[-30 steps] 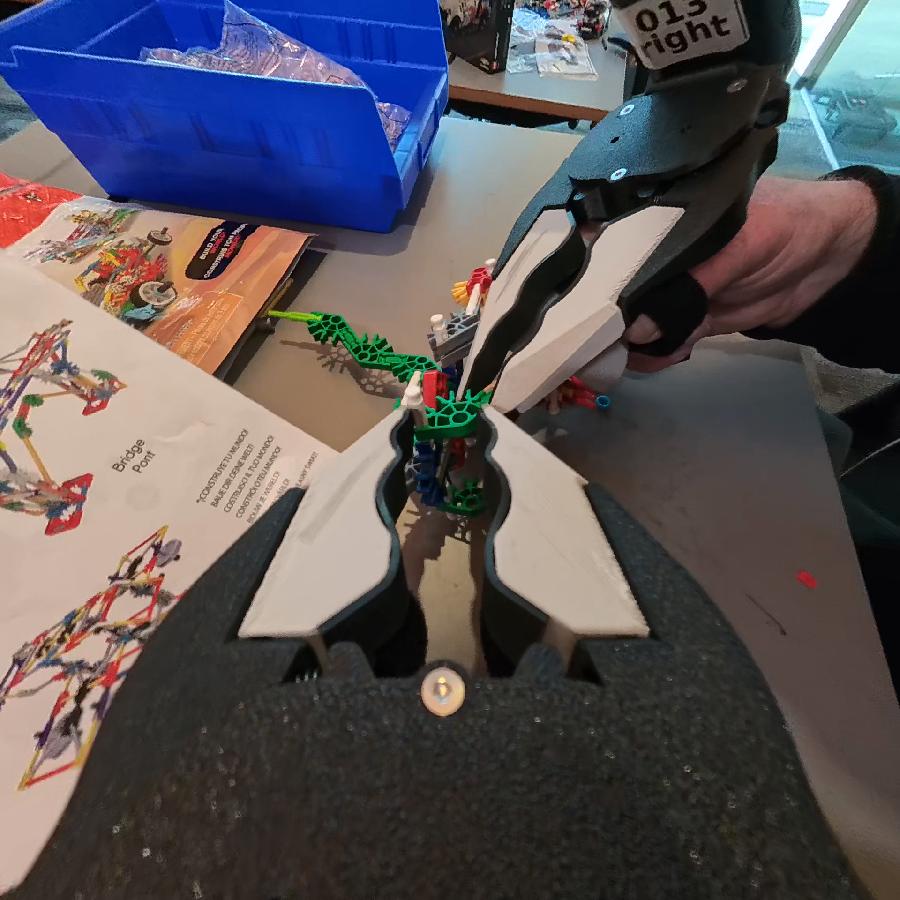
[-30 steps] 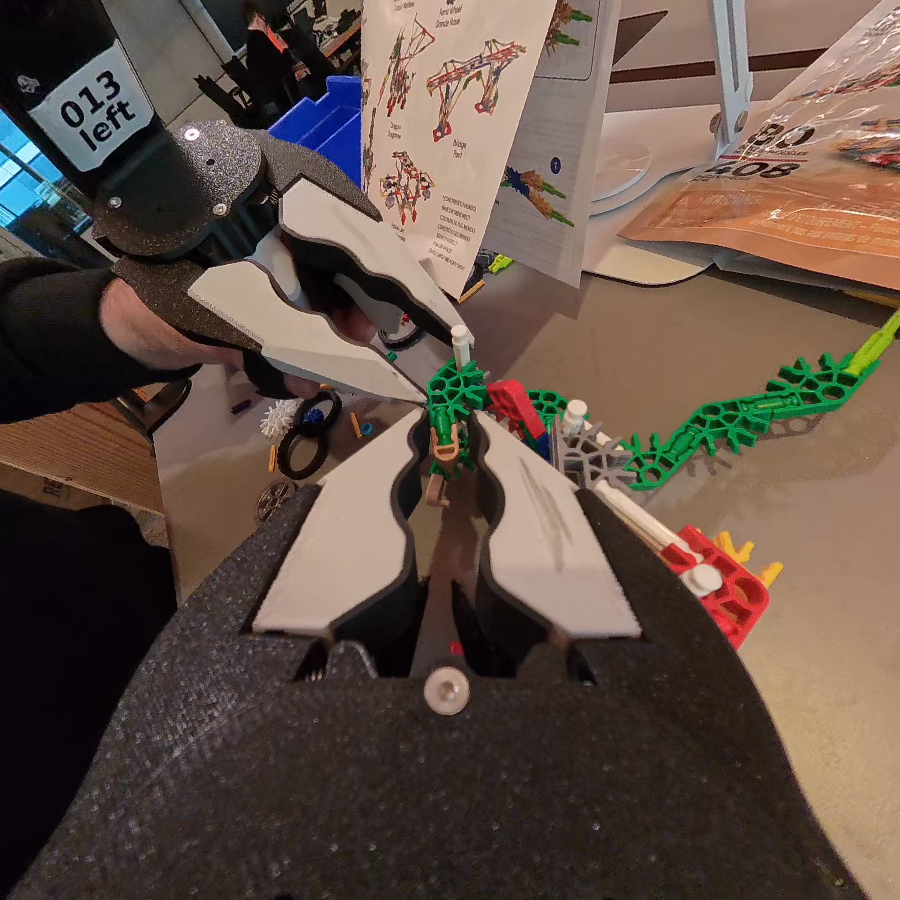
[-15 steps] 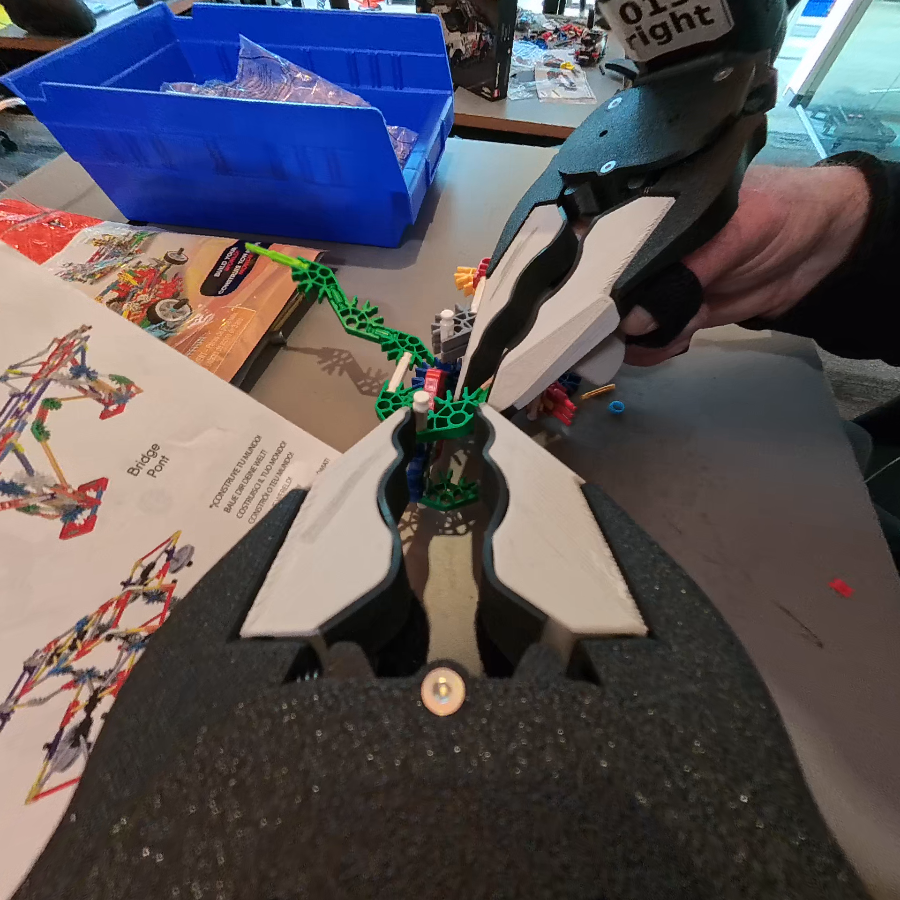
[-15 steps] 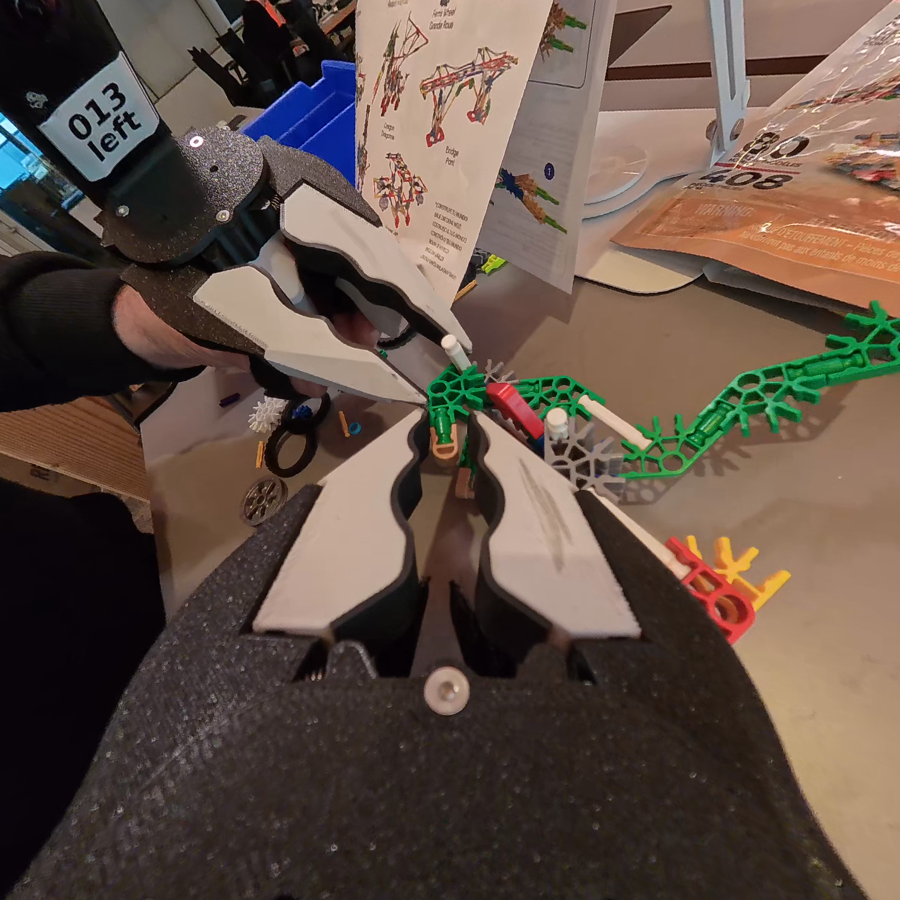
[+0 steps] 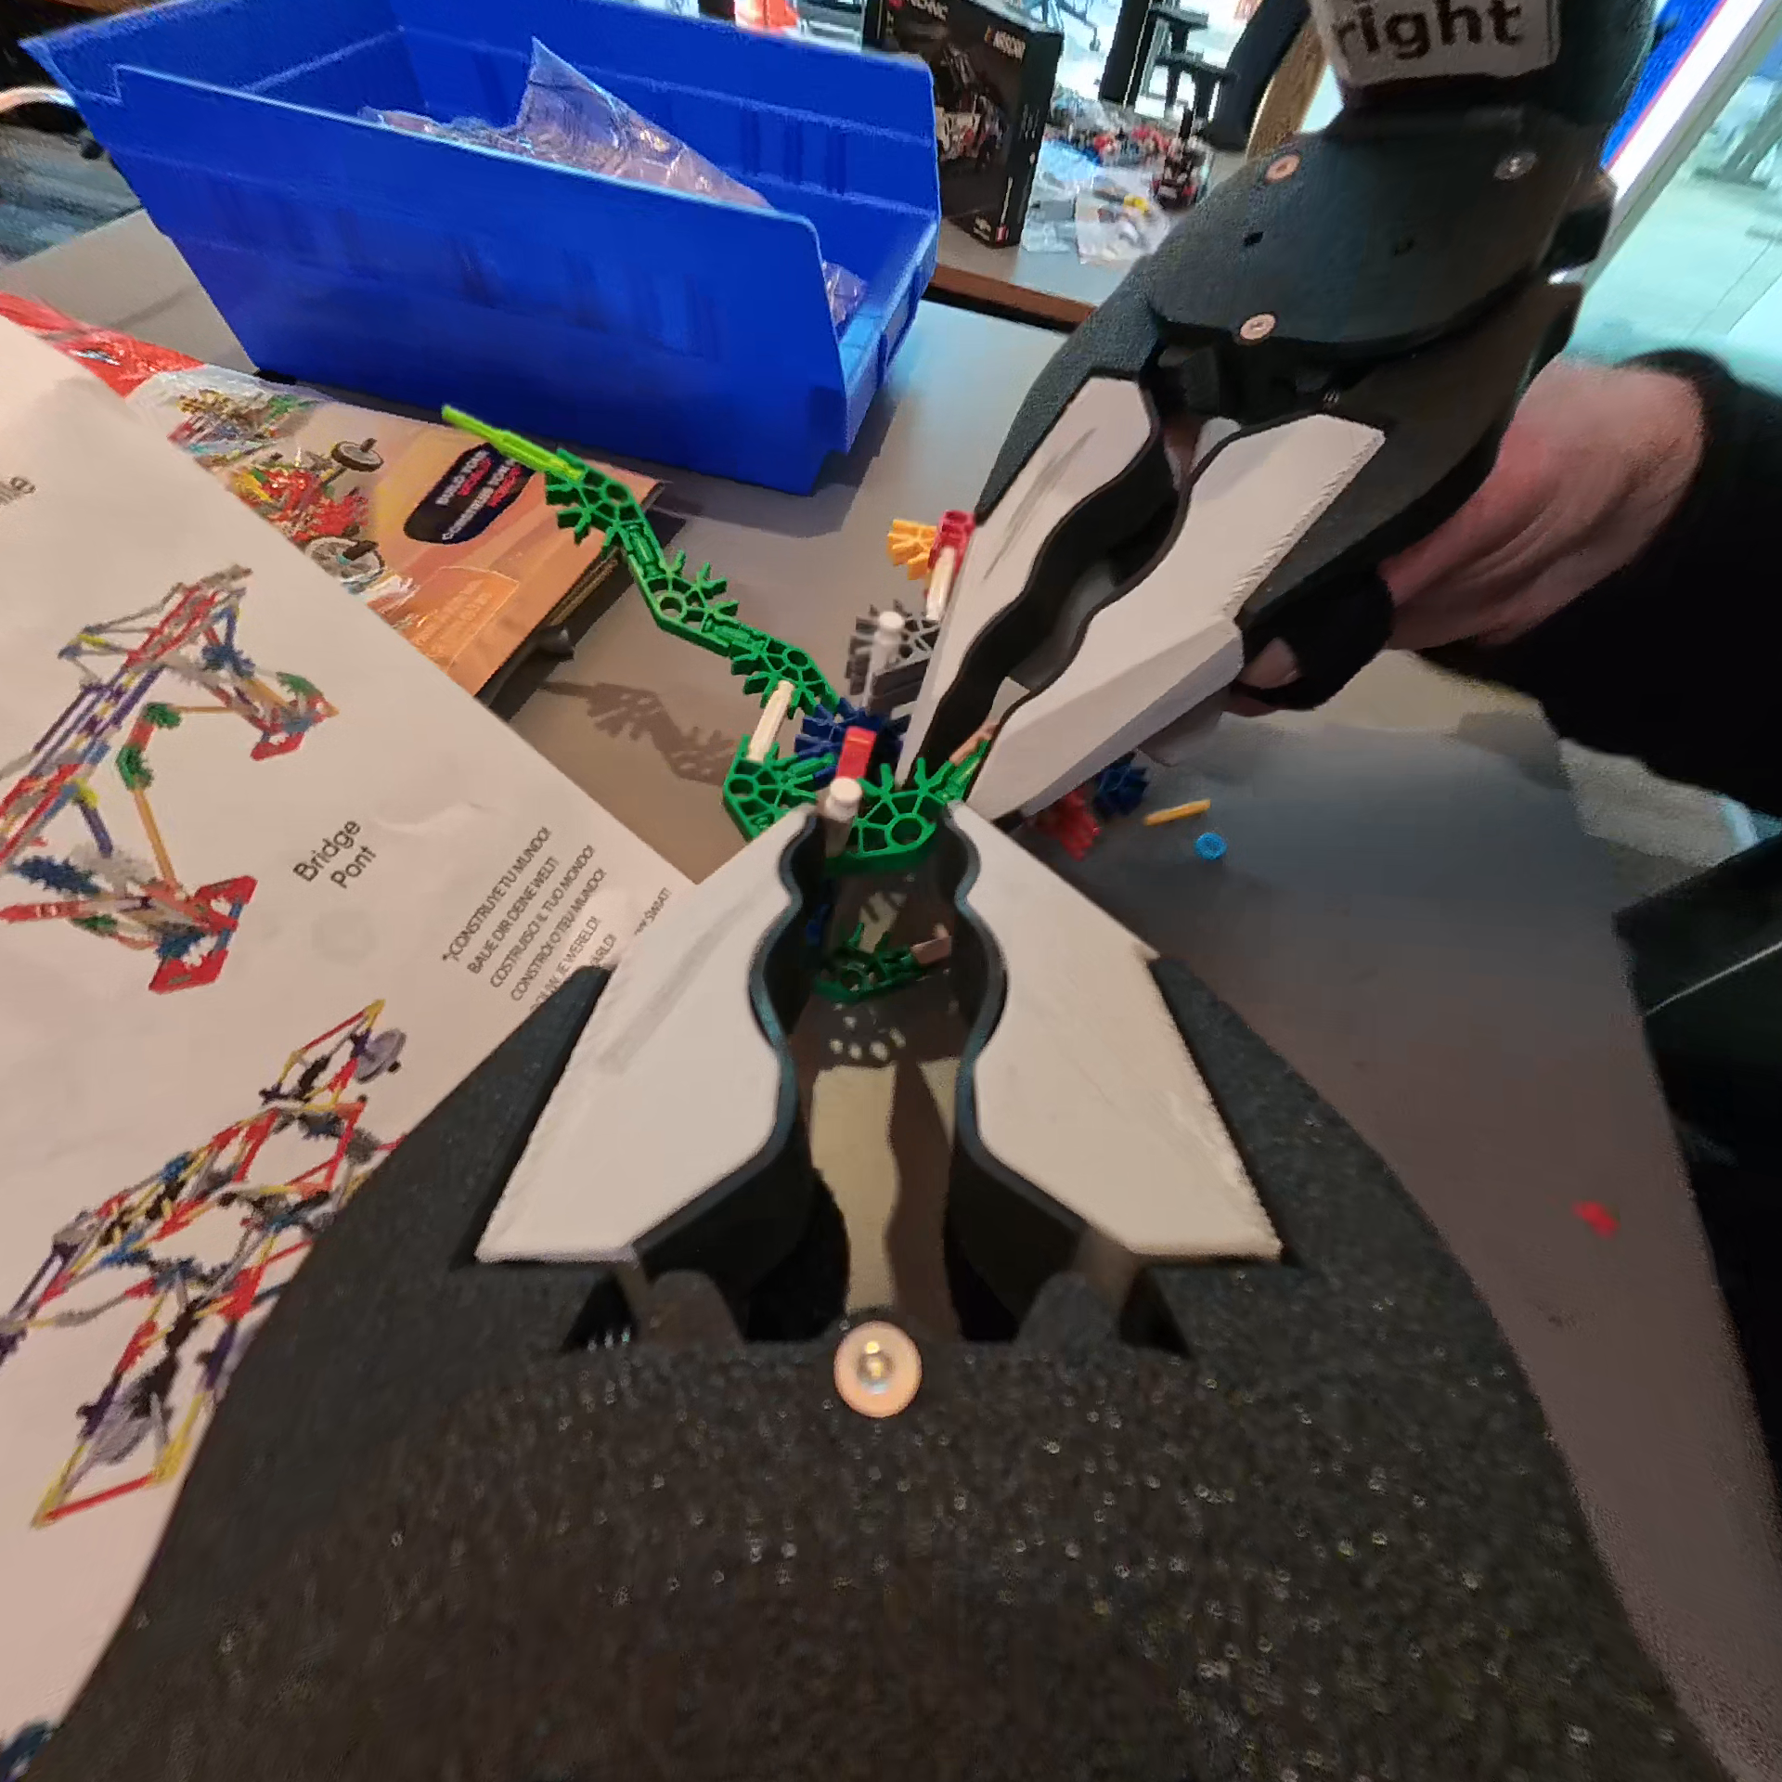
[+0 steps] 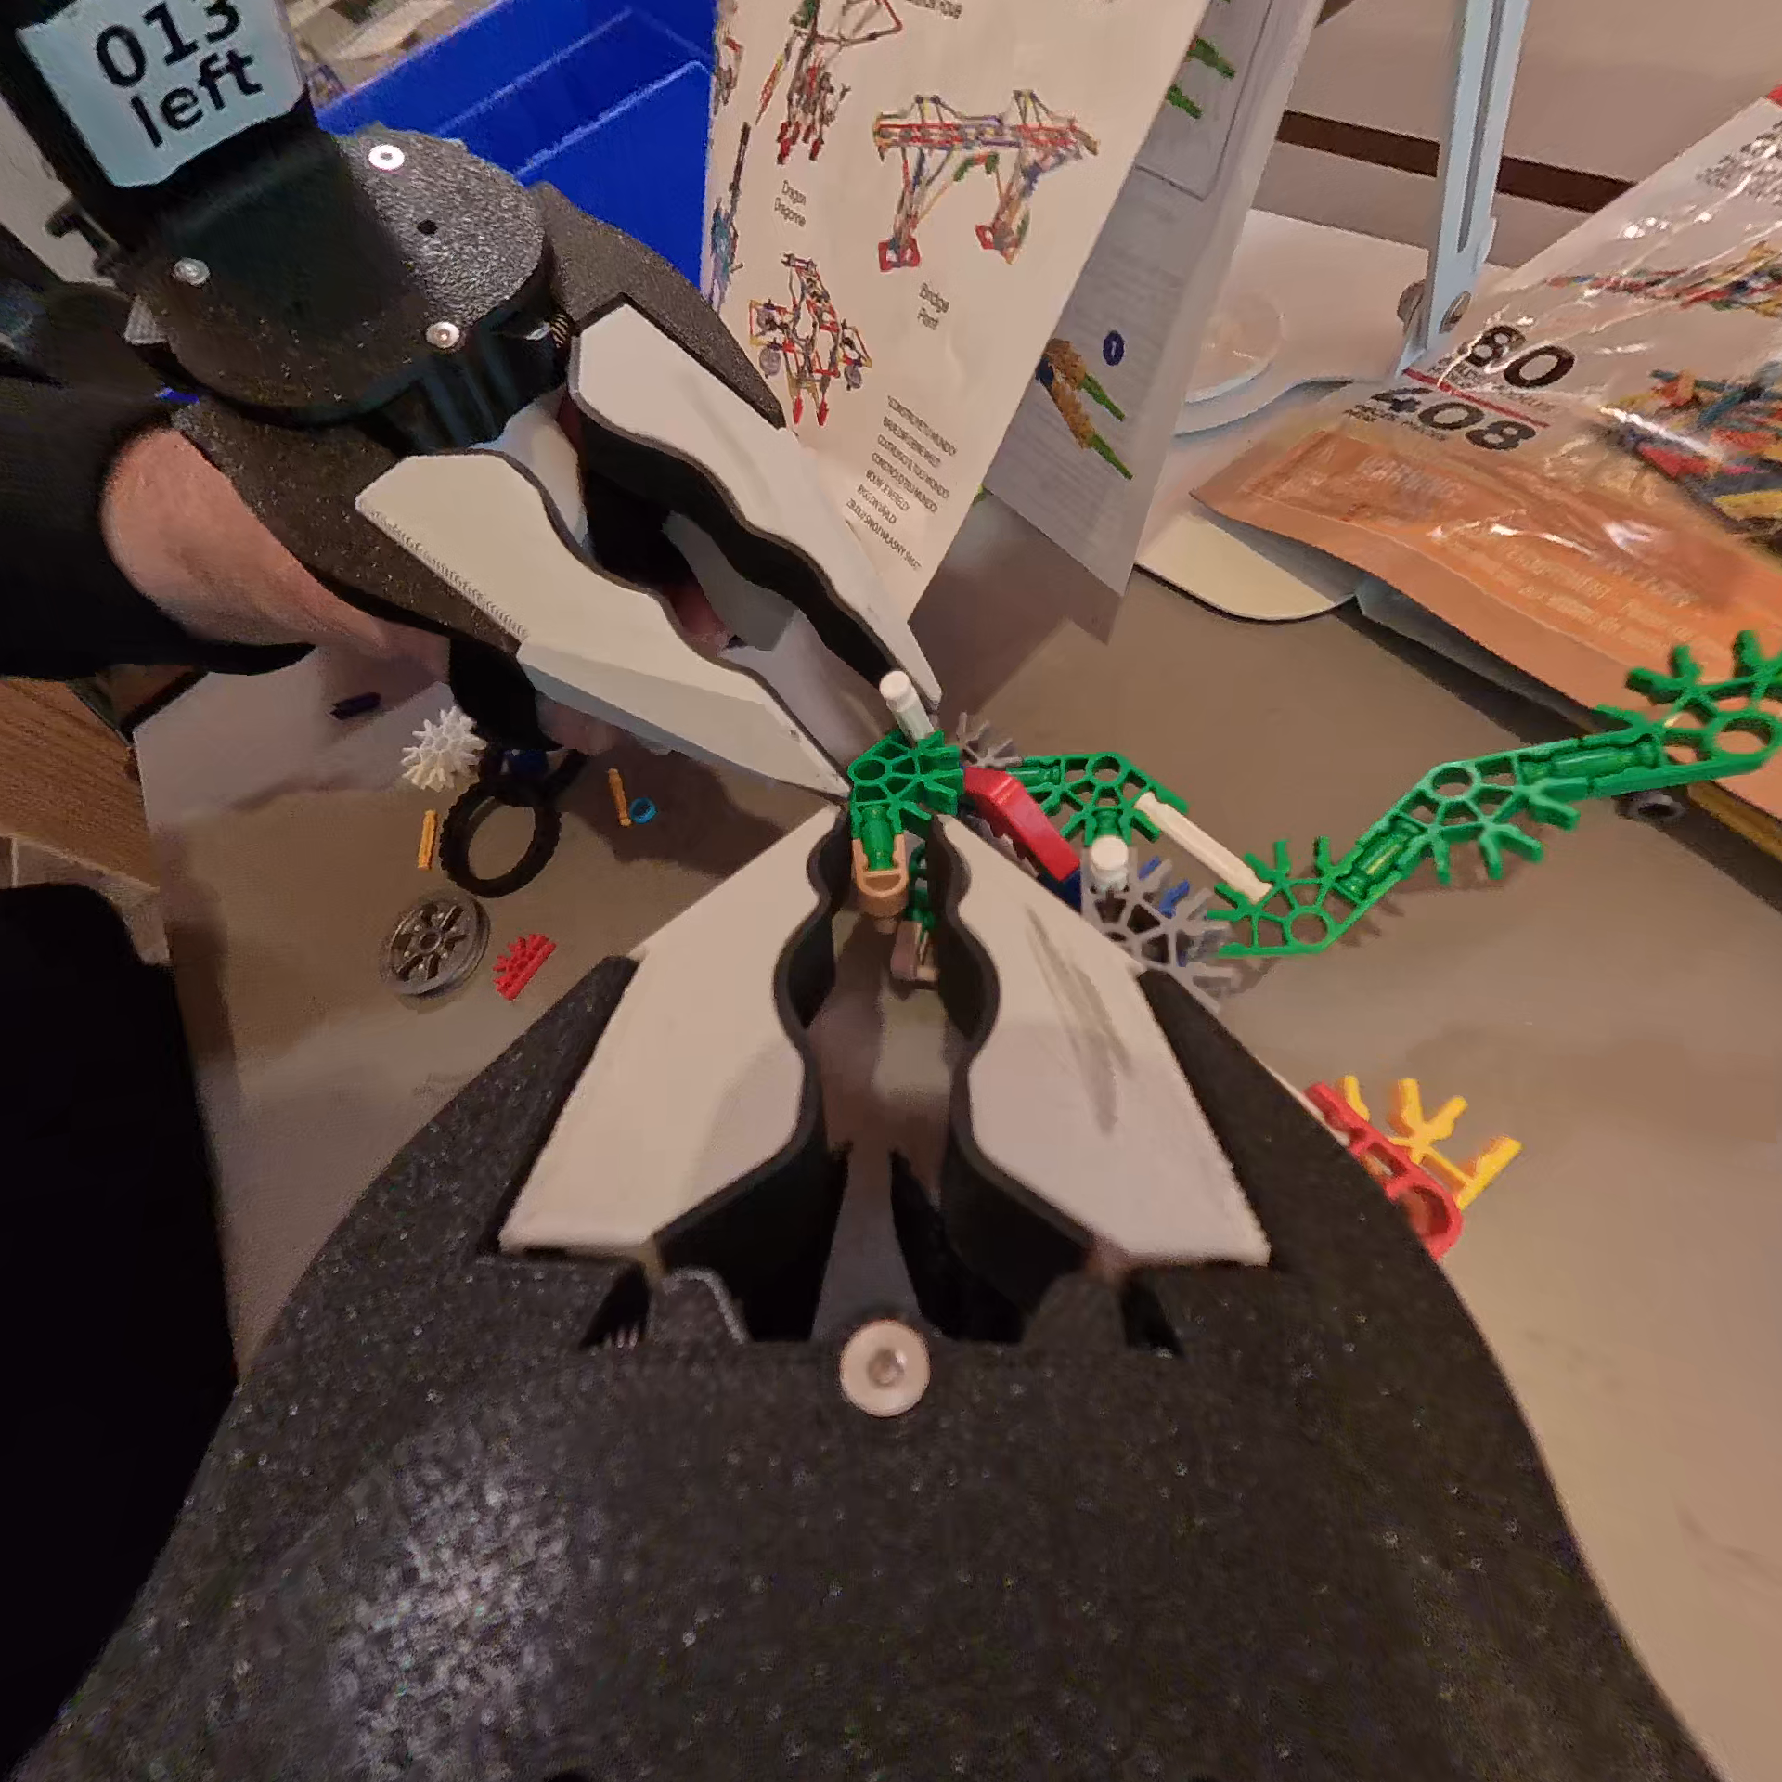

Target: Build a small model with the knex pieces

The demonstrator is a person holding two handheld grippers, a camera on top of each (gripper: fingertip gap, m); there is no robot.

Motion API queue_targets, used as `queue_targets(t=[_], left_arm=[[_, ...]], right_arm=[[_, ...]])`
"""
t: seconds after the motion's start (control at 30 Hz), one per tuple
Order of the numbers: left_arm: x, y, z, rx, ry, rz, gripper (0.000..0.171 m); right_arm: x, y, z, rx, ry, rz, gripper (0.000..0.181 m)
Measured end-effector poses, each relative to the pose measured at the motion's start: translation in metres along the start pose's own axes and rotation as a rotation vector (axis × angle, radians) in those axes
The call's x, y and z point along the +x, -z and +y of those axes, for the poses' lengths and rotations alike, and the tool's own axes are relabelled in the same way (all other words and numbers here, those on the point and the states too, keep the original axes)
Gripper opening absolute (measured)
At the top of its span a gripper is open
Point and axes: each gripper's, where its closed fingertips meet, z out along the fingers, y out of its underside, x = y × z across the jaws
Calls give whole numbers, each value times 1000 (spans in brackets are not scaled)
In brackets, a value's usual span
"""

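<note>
at nine o'clock in the left wrist view a white instruction sheet (image 5: 241,868) with coloured drawings lies on the grey tabletop (image 5: 1350,1012), and at eleven o'clock a blue bin (image 5: 501,260) holds a clear plastic bag (image 5: 617,145). just in front of the bin lies an orange booklet (image 5: 463,569). a green chain of toy links (image 5: 675,617) runs from the booklet's edge toward the centre, where it joins a cluster of green, red, blue, grey and white pieces, the toy model (image 5: 849,771). the left gripper (image 5: 882,829) is closed on a green fan-shaped connector (image 5: 897,820) at the near end of that model. at one o'clock the right gripper (image 5: 940,781), held by a hand (image 5: 1543,521), comes in from above with its tips clamped on the same green connector from the other side. in the right wrist view a black tyre (image 6: 501,839), a grey wheel (image 6: 434,940) and a small red piece (image 6: 526,964) lie at nine o'clock on the tabletop. at three o'clock a red and yellow piece (image 6: 1408,1157) lies beside the right gripper, and a bag of parts (image 6: 1543,463) rests at two o'clock.
</note>
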Motion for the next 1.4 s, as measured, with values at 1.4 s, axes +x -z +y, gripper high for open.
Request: queue_targets(t=[1.4], left_arm=[[22, 96, 42, -11, 266, -118, 25]], right_arm=[[-71, 11, 31, -207, 145, -149, 0]])
